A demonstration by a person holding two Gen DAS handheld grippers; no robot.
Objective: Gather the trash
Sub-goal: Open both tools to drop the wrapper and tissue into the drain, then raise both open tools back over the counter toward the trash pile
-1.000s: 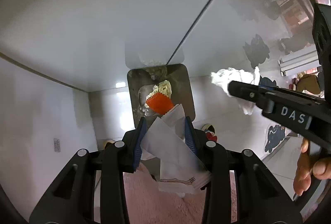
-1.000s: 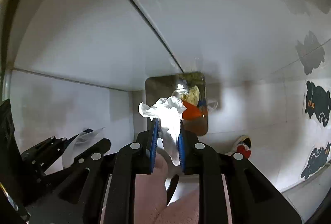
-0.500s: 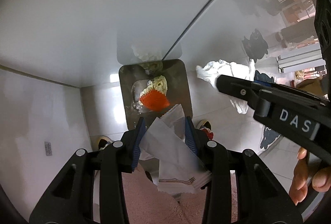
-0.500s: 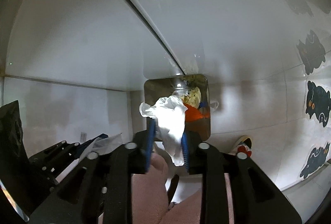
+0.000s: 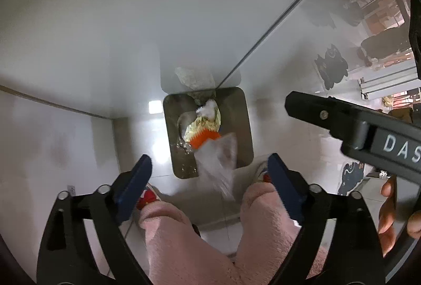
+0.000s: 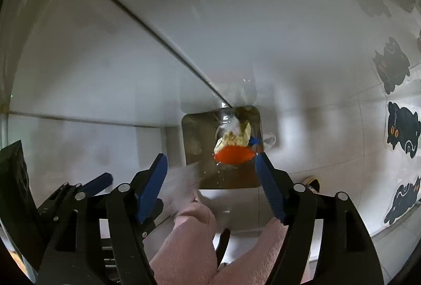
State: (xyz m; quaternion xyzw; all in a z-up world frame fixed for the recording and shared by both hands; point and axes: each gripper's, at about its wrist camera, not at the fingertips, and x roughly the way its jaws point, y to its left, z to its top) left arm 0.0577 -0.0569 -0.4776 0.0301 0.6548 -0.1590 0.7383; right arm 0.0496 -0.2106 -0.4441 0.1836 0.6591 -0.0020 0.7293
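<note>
Pink fleece trouser legs fill the near edge of both views, right under my two tools. My left tool has just been opening and now stands wide with nothing pressed between its pads; the folded paper napkin it let go is a blur in mid-fall, over the near edge of the bin. My right tool has also just been opening, and its jaws are bare. A white tissue lies at the far end of the heap in the steel bin, beyond an orange wrapper and yellowish scraps. So this pair of pieces looks delivered; whether more trash is left elsewhere I cannot tell. Nothing blocks the bin's mouth. Farther off, cat stickers mark the pale floor.
</note>
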